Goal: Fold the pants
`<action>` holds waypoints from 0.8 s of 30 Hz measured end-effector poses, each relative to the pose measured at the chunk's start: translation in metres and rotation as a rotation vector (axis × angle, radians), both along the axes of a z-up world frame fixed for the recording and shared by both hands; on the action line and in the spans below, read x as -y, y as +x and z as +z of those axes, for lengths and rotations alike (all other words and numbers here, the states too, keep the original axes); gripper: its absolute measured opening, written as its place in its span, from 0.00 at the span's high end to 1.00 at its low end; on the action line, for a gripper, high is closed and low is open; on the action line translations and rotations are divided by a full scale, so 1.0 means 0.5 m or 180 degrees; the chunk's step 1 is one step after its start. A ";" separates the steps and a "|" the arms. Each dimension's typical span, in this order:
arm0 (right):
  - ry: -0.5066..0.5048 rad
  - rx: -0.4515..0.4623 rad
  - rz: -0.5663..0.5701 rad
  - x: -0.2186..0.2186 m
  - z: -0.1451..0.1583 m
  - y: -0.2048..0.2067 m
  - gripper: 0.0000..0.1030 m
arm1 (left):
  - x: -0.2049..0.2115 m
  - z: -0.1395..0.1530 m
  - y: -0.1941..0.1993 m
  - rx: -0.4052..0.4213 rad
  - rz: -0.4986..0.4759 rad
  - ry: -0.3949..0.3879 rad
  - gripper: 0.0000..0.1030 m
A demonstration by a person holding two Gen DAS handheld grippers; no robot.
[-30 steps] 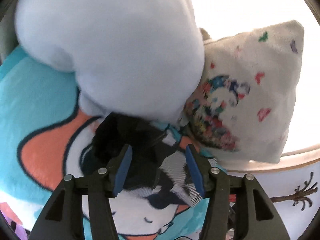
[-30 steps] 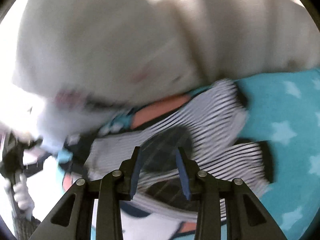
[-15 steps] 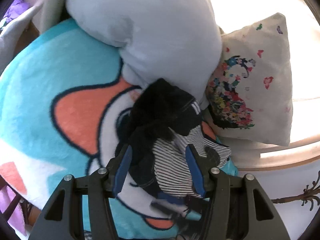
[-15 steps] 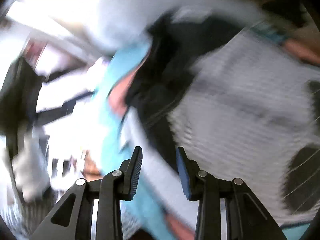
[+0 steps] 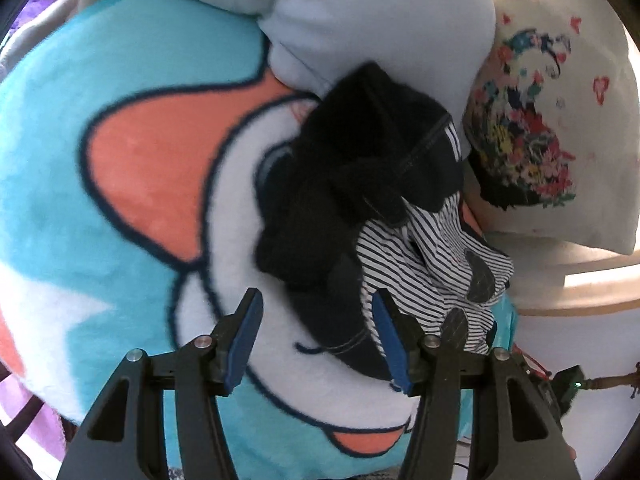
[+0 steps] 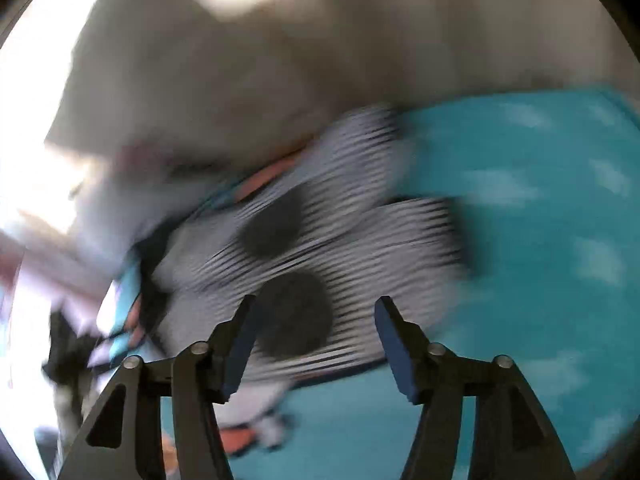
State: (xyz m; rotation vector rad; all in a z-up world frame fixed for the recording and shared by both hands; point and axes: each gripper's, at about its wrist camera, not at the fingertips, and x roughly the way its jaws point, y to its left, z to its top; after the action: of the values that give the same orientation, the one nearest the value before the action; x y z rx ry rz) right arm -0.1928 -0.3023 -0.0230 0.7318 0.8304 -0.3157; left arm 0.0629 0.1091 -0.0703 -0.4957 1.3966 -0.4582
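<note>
The pants are in a messy pile: a black pair (image 5: 356,184) and a striped pair (image 5: 432,272) with dark spots, bunched near the right edge of the cartoon blanket (image 5: 132,184). A pale blue pillow (image 5: 380,20) and a flowery pillow (image 5: 552,120) press close behind. The left gripper (image 5: 316,340) hangs over the pile, jaws wide, holding nothing. The right gripper (image 6: 312,340) is wide and empty too; its view is blurry. I think each should grab one waistband corner. Then pull toward the blanket's roomy middle, away from the crowded edge.
</note>
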 end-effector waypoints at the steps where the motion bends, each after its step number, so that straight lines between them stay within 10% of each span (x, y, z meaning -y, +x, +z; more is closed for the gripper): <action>1: 0.0041 -0.0017 -0.0189 0.035 -0.006 -0.026 0.37 | 0.008 -0.005 0.000 -0.0024 -0.0023 -0.0032 0.41; 14: 0.0095 -0.0304 -0.0405 0.097 -0.106 0.017 0.37 | 0.107 -0.030 0.013 -0.0026 -0.0159 0.0312 0.34; 15: 0.0102 -0.0324 -0.0395 0.096 -0.111 0.027 0.38 | 0.113 -0.028 0.013 -0.0025 -0.0180 0.0383 0.38; 16: 0.0114 -0.0356 -0.0391 0.092 -0.118 0.038 0.38 | 0.116 -0.025 0.013 -0.0012 -0.0200 0.0456 0.67; 18: 0.0050 -0.0402 -0.0401 0.089 -0.114 0.044 0.76 | 0.125 -0.033 0.009 -0.0132 -0.0323 0.0444 0.94; 24: 0.0424 -0.0175 -0.0316 0.096 -0.092 0.012 0.88 | 0.093 0.008 -0.021 -0.0060 -0.0183 0.0279 0.94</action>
State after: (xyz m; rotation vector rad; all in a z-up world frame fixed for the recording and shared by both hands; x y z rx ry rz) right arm -0.1870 -0.3503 -0.0690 0.8939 0.8749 -0.3732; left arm 0.0524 0.0626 -0.0663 -0.3904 1.4454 -0.4379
